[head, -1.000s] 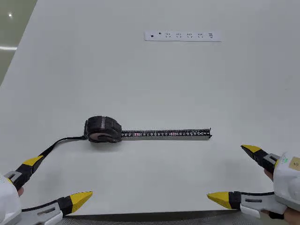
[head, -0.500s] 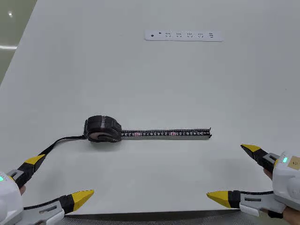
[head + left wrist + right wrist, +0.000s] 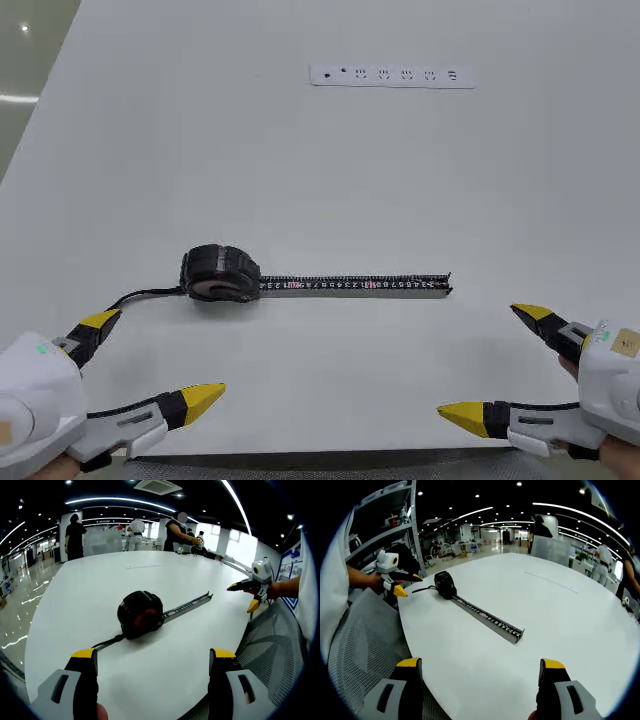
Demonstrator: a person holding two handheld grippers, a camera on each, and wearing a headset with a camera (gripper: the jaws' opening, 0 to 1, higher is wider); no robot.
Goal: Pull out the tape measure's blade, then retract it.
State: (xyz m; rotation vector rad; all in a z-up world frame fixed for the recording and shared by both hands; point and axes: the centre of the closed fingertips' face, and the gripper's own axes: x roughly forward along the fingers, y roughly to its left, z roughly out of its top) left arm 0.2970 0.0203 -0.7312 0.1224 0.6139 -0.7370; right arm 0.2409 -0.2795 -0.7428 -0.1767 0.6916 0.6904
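A black tape measure [image 3: 219,275] lies on the white table [image 3: 300,180], its blade [image 3: 355,286] pulled out to the right and resting flat, with a black strap [image 3: 140,296] trailing left. The case [image 3: 140,613] and blade [image 3: 187,605] sit ahead of my left gripper [image 3: 152,656]; the case [image 3: 445,584] and blade [image 3: 487,617] lie ahead of my right gripper [image 3: 480,666]. My left gripper [image 3: 152,356] hangs open near the front left edge, short of the strap. My right gripper [image 3: 500,362] is open at the front right, below the blade's hooked end [image 3: 447,284]. Neither touches the tape.
A white power strip [image 3: 390,75] lies flat at the far side of the table. The front table edge [image 3: 320,458] runs just under both grippers, with a grey mesh chair [image 3: 277,650] beside it. Several people [image 3: 75,530] stand beyond the table's far end.
My left gripper has moved up and to the right, closer to the strap. The right gripper and the tape measure have stayed put.
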